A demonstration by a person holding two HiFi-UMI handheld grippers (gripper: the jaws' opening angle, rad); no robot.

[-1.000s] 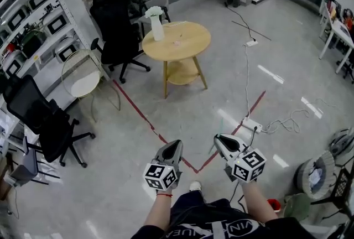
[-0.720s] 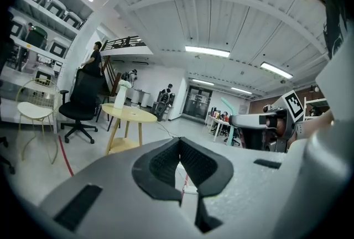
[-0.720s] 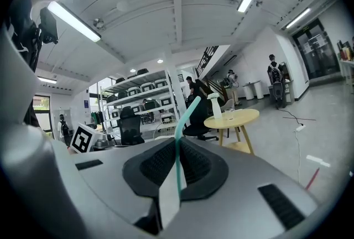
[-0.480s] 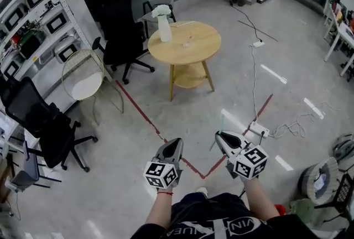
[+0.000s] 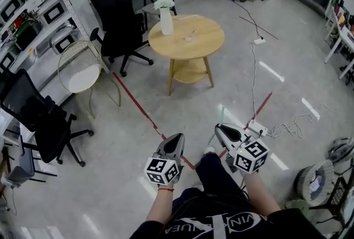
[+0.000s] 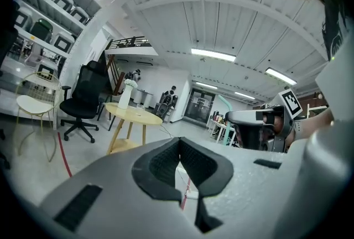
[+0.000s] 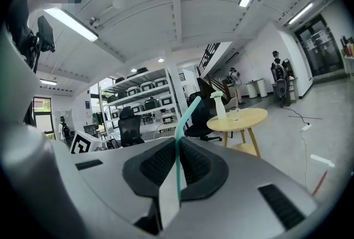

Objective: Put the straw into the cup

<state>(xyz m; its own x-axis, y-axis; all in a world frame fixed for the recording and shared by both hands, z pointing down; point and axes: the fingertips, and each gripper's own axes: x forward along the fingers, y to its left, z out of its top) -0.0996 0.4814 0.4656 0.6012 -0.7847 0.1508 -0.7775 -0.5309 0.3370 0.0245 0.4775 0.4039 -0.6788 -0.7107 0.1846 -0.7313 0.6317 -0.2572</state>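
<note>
The glossy grey floor [image 5: 110, 138] carries a red tape line [image 5: 138, 108] running past the person's legs. The left gripper [image 5: 176, 143] has its jaws together on nothing. The right gripper [image 5: 224, 131] pinches the teal straw [image 7: 178, 166], which sticks up beyond the jaws. A power strip [image 5: 255, 127] lies just beyond. Well ahead stands a round wooden table [image 5: 207, 47], with a small clear cup [image 5: 188, 39] near its middle and a spray bottle [image 5: 166, 21] at its far left edge. An office chair [image 5: 119, 16] and shelves [image 5: 33, 16] stand behind it to the left.

Round wooden table [image 5: 206, 39] carries a white spray bottle [image 5: 166, 19] and a clear cup [image 5: 189, 38].
</note>
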